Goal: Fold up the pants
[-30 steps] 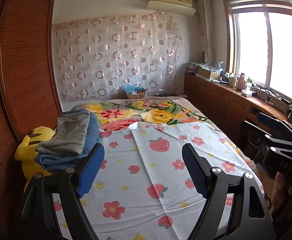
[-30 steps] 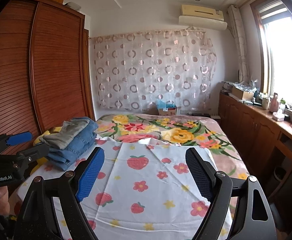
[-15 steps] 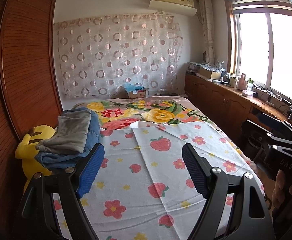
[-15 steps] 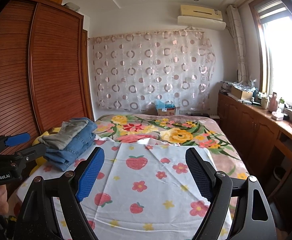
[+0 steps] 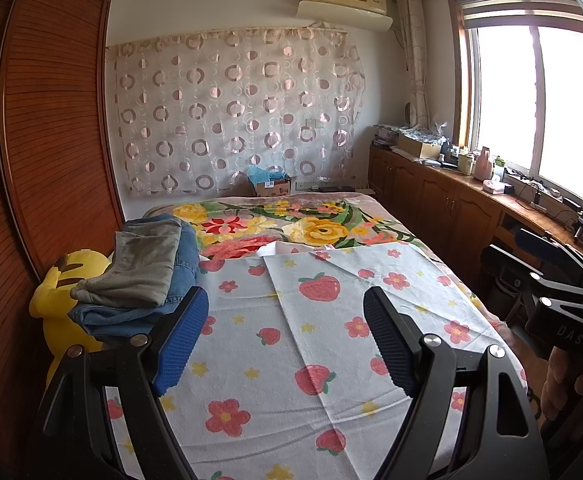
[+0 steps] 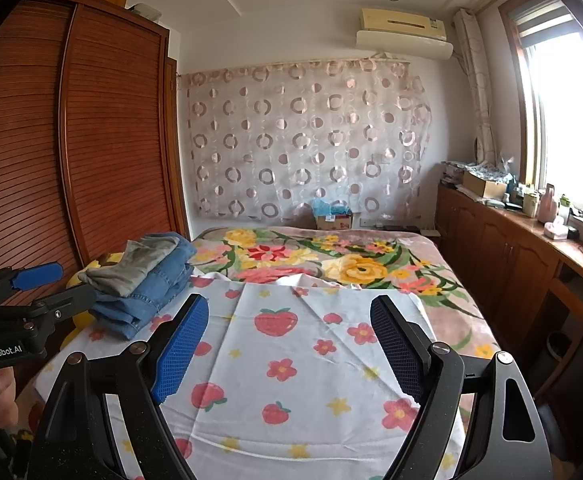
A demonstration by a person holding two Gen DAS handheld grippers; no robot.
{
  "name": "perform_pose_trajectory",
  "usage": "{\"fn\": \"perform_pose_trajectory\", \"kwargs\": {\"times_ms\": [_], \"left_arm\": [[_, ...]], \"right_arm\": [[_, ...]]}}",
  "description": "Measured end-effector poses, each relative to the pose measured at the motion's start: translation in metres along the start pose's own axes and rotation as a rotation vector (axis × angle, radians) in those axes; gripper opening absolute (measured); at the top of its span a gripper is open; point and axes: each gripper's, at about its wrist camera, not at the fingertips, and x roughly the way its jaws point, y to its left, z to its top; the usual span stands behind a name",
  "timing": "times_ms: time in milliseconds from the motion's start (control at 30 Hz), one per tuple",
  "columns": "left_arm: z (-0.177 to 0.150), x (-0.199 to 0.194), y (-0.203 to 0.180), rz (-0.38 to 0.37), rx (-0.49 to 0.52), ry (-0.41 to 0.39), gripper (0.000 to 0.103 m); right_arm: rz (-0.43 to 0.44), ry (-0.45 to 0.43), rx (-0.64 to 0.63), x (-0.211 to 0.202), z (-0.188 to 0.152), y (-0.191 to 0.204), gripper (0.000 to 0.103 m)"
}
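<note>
A stack of folded pants lies at the left edge of the bed: grey pants [image 5: 143,264] on top of blue jeans [image 5: 131,316]. The stack also shows in the right wrist view [image 6: 147,276]. My left gripper [image 5: 285,340] is open and empty above the white strawberry-print sheet [image 5: 315,344], to the right of the stack. My right gripper [image 6: 289,346] is open and empty above the same sheet [image 6: 291,360]. Each gripper shows at the edge of the other's view: the right one [image 5: 551,280] and the left one [image 6: 43,292].
A yellow plush toy [image 5: 63,280] sits under and behind the pants stack by the wooden wardrobe [image 5: 43,160]. A floral blanket [image 5: 283,228] covers the far half of the bed. A wooden counter [image 5: 471,200] with clutter runs along the right wall under the window.
Both grippers have tilted up slightly, so the room sits a little lower in both views. Nothing on the bed has moved.
</note>
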Motion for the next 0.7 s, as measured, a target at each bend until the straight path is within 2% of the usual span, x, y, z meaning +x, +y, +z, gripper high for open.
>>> {"fn": "perform_pose_trajectory", "kwargs": {"times_ms": [700], "left_arm": [[0.0002,-0.0001,-0.0004,-0.001,0.0,0.0,0.081]], "right_arm": [[0.003,0.001,0.005,-0.0015,-0.0006,-0.0007,0.085]]}}
